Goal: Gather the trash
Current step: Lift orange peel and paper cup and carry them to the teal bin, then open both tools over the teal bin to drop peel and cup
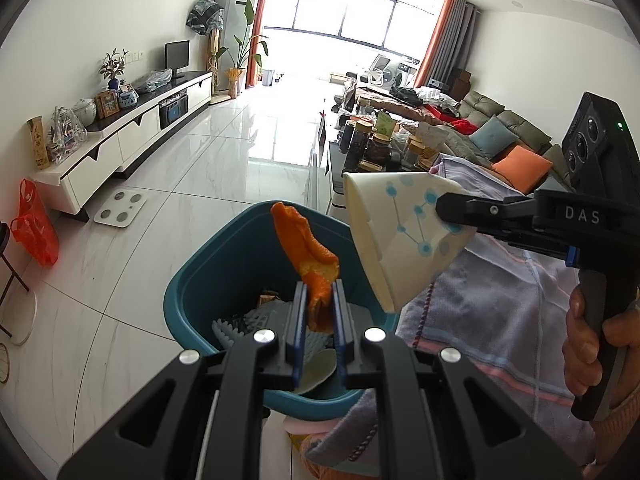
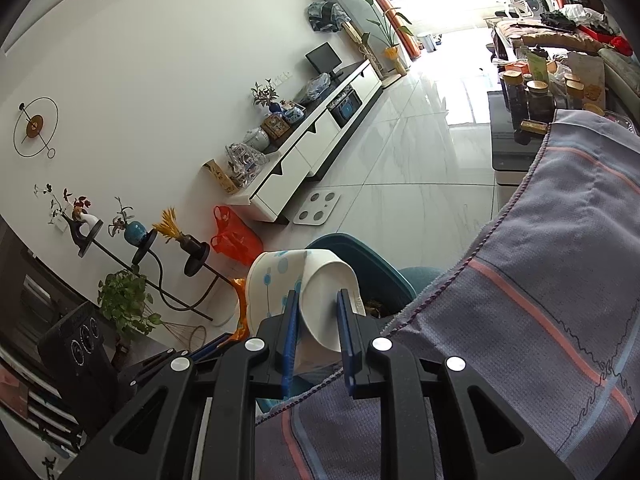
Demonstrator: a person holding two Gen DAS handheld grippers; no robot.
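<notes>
The left gripper [image 1: 319, 292] is clenched on a strip of orange peel [image 1: 308, 240], pinching its lower end between the blue pads so that the rest of the peel stands up and curls above the open mouth of a teal trash bin [image 1: 200, 280]. The bin stands on the white tiled floor [image 1: 180, 200], just beside a bench draped with a grey-purple striped cloth [image 1: 500, 312], and it already holds some scraps, among them a grey ridged piece and a pale round one. The right gripper [image 2: 318, 300] is grasping a crumpled paper cup [image 2: 288, 280], white with a pattern of blue dots and lines, its fingers squeezing the cup's flattened base; in the left wrist view the same cup [image 1: 404, 236] hangs tilted on its side at the bin's right rim, its open mouth turned toward the bin. The person's right hand [image 1: 588, 344] grips the handle of that tool over the cloth. In the right wrist view the bin [image 2: 372, 268] shows behind the cup, partly hidden by it and by the cloth's edge [image 2: 540, 280].
</notes>
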